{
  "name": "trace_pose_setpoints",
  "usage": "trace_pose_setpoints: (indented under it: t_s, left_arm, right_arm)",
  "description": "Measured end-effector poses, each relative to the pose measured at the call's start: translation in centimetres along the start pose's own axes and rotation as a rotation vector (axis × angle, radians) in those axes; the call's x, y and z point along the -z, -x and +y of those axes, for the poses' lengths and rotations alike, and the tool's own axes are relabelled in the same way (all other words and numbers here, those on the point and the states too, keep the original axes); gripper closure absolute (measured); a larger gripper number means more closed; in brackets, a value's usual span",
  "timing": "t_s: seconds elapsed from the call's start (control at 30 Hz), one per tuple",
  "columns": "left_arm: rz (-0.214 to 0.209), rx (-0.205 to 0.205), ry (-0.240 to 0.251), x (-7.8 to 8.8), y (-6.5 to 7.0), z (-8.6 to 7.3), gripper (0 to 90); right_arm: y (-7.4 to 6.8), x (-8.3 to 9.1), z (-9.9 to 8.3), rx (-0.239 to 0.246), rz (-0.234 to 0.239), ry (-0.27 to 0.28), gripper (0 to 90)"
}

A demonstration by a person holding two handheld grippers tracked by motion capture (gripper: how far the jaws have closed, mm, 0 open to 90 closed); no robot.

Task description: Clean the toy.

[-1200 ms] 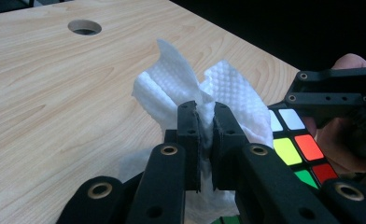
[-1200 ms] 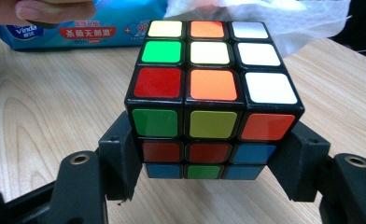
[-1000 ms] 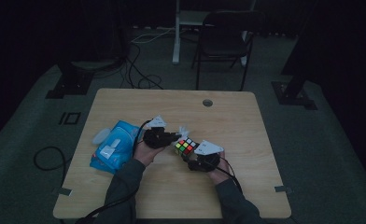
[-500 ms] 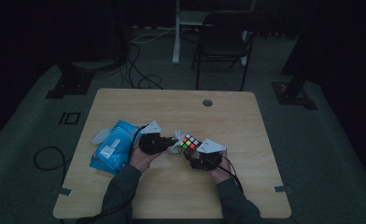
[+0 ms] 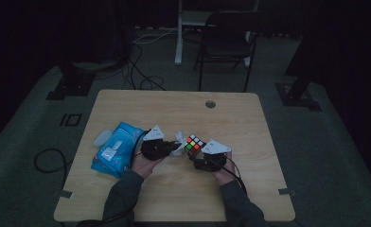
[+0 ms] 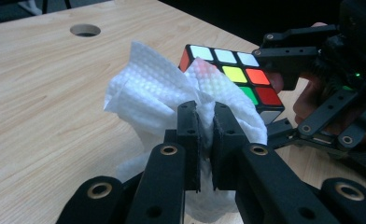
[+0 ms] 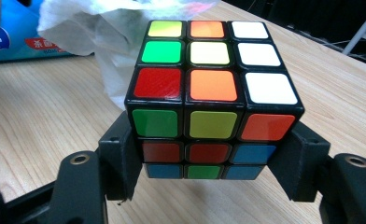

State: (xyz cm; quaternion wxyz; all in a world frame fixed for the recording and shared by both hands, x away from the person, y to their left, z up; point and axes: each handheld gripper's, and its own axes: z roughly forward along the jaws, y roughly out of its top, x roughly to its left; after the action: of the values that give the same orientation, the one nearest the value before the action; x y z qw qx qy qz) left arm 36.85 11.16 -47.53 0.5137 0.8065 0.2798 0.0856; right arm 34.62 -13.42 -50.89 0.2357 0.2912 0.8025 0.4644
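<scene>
White tissue (image 6: 162,100), pinched in the left gripper (image 6: 205,135), touches the Rubik's cube (image 7: 209,88) – clamped by the right gripper (image 7: 209,163) above the table (image 5: 250,123), just beside its left face, 1 short wipe away.

High view overhead; gripper views close, sharing cube (image 5: 195,143).
</scene>
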Motion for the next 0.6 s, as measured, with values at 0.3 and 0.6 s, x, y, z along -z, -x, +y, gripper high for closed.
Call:
trace_pose_setpoints:
  t_s: [0.3, 0.6]
  left_arm:
    - [0.068, -0.041, 0.013, -0.2, 1.3, -0.3, 85.1]
    - [0.108, -0.055, 0.004, -0.7, 1.8, -0.7, 85.2]
  right_arm:
    - [0.1, -0.1, 0.0, -0.013, 0.001, -0.007, 34.4]
    - [0.0, -0.2, 0.0, -0.017, -0.009, -0.024, 34.4]
